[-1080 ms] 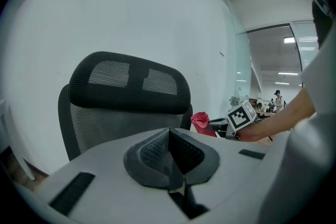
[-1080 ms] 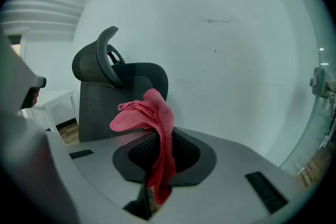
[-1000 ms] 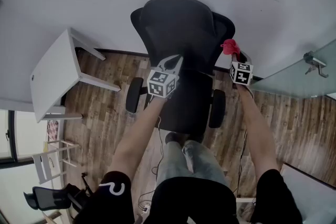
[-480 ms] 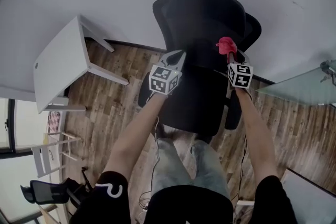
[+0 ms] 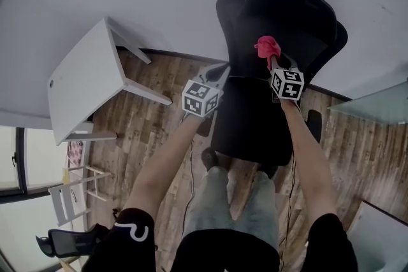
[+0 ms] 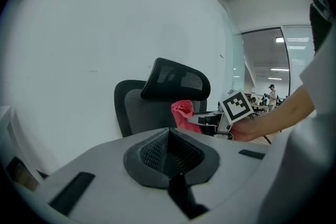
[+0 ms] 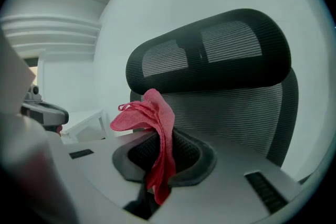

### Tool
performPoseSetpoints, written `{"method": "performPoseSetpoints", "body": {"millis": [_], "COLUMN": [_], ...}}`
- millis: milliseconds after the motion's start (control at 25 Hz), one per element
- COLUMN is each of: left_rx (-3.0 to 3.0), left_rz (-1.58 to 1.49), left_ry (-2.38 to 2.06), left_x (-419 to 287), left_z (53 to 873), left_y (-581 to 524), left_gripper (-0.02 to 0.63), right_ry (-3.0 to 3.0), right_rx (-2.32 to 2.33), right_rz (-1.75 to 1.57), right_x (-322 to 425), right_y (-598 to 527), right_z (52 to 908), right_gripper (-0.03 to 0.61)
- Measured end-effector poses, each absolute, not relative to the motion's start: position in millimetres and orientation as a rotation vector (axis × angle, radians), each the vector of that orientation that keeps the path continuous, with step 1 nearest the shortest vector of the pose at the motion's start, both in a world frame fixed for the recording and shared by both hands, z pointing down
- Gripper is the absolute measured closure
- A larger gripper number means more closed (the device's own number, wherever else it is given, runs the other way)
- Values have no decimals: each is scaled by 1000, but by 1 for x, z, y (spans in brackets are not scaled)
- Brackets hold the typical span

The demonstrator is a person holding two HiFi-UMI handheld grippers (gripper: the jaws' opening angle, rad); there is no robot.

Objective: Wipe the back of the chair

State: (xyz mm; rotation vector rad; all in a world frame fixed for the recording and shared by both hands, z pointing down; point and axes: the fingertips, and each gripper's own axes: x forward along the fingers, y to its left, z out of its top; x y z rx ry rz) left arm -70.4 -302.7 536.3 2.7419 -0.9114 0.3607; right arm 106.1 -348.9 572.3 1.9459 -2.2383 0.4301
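while right gripper (image 5: 272, 62) grips cloth (image 5: 267, 46), chair (image 5: 299, 13) ahead

Both arms extended forward; left gripper (image 5: 218, 71) closed (fingers (image 6: 152, 152) empty), right gripper (image 5: 271, 60) pinching red cloth (image 5: 266, 46).

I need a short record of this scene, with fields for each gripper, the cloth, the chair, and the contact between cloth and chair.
left gripper: shut, nothing between its jaws
right gripper: shut on the red cloth
chair: black, mesh back in front of the right gripper
contact: cannot tell whether the cloth touches the chair back
nearby: white table, left of the chair in the head view
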Motion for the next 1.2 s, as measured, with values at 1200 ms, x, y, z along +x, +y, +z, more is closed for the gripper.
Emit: {"method": "performPoseSetpoints", "body": {"millis": [1200], "left_rx": [2611], "left_rz": [225], "left_ry": [-1047], "left_x": [-200], "left_z": [601], "left_y": [-379], "left_gripper": [589], "right_ry": [-2308], "right_rx": [1882], "right_rz": [586], "right_x": [-29], "right_y": [-433], "right_z": [631], "right_gripper": [515]}}
